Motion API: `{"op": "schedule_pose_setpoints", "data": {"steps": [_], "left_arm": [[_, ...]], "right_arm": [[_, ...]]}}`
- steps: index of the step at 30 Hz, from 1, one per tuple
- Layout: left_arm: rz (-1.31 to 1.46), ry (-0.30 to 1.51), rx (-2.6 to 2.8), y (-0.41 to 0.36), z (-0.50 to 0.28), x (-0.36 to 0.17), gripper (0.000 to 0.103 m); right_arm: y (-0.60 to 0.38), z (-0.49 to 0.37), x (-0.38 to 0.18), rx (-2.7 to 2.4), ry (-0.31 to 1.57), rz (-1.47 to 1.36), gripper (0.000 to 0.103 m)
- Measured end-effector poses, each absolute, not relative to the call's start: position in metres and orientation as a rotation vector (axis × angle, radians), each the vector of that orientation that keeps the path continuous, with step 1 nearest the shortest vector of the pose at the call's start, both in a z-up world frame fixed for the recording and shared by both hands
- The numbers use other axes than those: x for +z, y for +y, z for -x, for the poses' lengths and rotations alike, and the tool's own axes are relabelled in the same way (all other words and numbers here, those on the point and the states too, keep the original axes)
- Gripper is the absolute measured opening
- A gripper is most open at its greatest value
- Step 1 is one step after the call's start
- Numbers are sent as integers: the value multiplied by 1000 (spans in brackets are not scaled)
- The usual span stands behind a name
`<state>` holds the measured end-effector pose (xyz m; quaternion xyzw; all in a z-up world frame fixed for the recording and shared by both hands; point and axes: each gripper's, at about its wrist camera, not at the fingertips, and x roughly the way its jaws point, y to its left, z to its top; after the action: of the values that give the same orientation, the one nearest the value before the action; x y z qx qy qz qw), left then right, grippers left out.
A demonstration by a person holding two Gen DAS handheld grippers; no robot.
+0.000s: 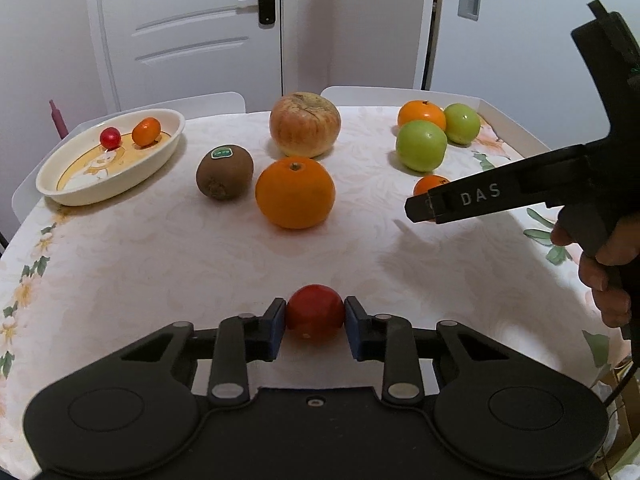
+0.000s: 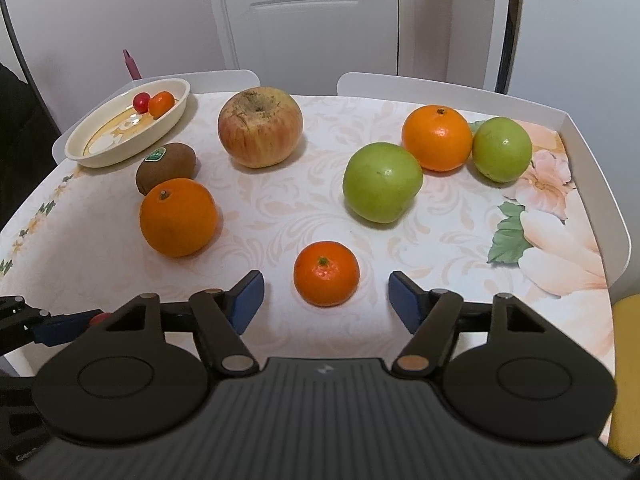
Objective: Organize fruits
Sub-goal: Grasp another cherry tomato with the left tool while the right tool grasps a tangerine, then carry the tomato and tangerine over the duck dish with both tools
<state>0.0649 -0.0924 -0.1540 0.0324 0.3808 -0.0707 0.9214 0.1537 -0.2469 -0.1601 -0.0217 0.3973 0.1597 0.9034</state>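
My left gripper (image 1: 315,320) is shut on a small red tomato (image 1: 315,314) near the table's front edge. My right gripper (image 2: 326,300) is open, its blue pads on either side of a small mandarin (image 2: 326,274) just ahead of them. An oval cream dish (image 1: 52,184) at the far left holds a cherry tomato (image 1: 110,137) and a small orange fruit (image 1: 146,131). On the cloth lie a kiwi (image 1: 224,172), a large orange (image 1: 295,193), a big apple (image 1: 305,124), two green apples (image 2: 382,182) (image 2: 502,149) and another orange (image 2: 437,138).
The right gripper's body (image 1: 520,192) and the hand holding it cross the right side of the left wrist view. White chair backs (image 2: 440,86) stand behind the table. A white door (image 1: 192,28) is beyond. The table's raised white rim (image 2: 600,184) runs along the right.
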Motion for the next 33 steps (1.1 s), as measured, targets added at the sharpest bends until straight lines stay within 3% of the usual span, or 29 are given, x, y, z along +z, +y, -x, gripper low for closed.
{"op": "schedule_pose_setpoints", "data": {"steps": [13,17,33], "left_arm": [[-65,775,-109,-74,-78,-150,34],[-60,769,-97,-69,-81,-146,34],[-48,688,-48,-37,-84,-81,34]], "right_arm": [[-239,-161,-162,325,823,51,69],[-237,-163,-163,315,829,66,51],[-215,-144,-95,346,781,8,51]]}}
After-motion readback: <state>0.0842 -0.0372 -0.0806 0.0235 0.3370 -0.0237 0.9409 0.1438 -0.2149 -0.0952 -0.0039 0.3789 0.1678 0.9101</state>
